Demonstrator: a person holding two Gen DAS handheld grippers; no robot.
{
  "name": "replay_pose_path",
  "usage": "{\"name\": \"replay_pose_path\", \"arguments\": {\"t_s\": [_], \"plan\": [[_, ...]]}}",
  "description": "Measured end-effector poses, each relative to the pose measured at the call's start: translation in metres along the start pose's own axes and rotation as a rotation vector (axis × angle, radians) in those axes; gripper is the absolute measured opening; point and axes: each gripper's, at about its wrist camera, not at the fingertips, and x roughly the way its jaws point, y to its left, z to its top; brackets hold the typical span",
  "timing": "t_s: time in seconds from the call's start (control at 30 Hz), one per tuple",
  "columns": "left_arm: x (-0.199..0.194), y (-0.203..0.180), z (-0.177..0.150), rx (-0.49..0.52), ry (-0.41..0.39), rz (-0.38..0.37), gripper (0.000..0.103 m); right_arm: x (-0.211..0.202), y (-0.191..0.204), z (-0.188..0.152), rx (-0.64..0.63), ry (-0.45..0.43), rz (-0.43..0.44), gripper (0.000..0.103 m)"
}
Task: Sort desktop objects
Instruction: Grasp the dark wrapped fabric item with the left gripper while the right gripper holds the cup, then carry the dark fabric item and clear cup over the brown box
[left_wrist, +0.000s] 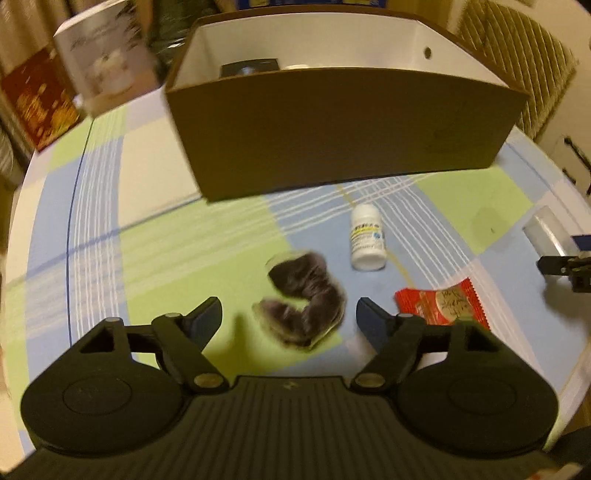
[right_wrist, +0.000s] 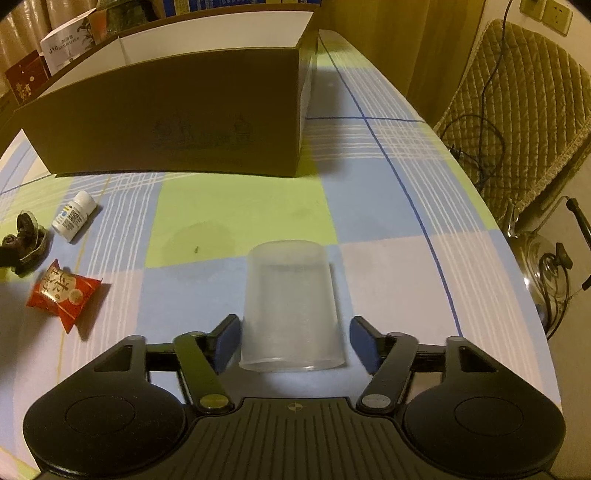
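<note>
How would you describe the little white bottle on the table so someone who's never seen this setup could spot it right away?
Start from the big brown cardboard box on the checked tablecloth. Just in front of its near wall a small white pill bottle lies on a blue square. It is the only white, printed-label item there: the dark furry bundle beside it is shapeless, and the snack packet is red.

The white carton (right_wrist: 68, 44) at far left, behind the cardboard box (right_wrist: 166, 114), reads "J10". The red snack packet (right_wrist: 62, 295) at near left bears a large Chinese character, perhaps "李". Print on the white pill bottle (right_wrist: 74, 218) is too small to read.
</note>
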Motion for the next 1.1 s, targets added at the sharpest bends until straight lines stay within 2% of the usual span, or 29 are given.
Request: {"name": "replay_pose_path", "arguments": {"t_s": [0.1, 0.27, 0.4, 0.47, 0.5, 0.67, 0.8, 0.87, 1.03, 1.1], "plan": [[0.013, -0.006, 0.008, 0.018, 0.008, -0.003, 0.071, 0.000, -0.001, -0.001, -0.002, 0.000, 0.002, 0.068], [0.033, -0.009, 0.010, 0.047, 0.051, -0.004, 0.052, 0.000, -0.003, -0.001, -0.004, 0.003, 0.006, 0.072], [0.030, -0.004, 0.005, 0.040, 0.047, -0.028, 0.044, 0.000, -0.005, -0.002, -0.007, 0.003, 0.008, 0.075], [0.027, -0.004, 0.002, 0.046, 0.046, -0.027, 0.034, 0.001, -0.005, -0.001, -0.006, 0.002, 0.008, 0.077], [0.026, -0.003, 0.000, 0.047, 0.047, -0.022, 0.033, 0.002, -0.005, -0.001, -0.006, 0.002, 0.008, 0.077], [0.021, 0.008, -0.003, -0.026, 0.072, 0.028, 0.019, 0.006, -0.007, 0.003, -0.015, -0.006, 0.009, 0.078], [0.018, 0.019, -0.007, -0.078, 0.090, 0.052, 0.018, 0.008, -0.008, 0.007, -0.028, -0.007, 0.015, 0.078], [0.016, 0.021, -0.008, -0.082, 0.098, 0.061, 0.018, 0.009, -0.007, 0.010, -0.043, -0.009, 0.014, 0.076], [0.012, 0.022, -0.013, -0.089, 0.104, 0.064, 0.018, 0.008, -0.003, 0.013, -0.072, -0.017, 0.045, 0.050], [0.012, 0.020, -0.012, -0.087, 0.105, 0.065, 0.018, 0.008, -0.001, 0.014, -0.083, -0.015, 0.045, 0.050]]}}
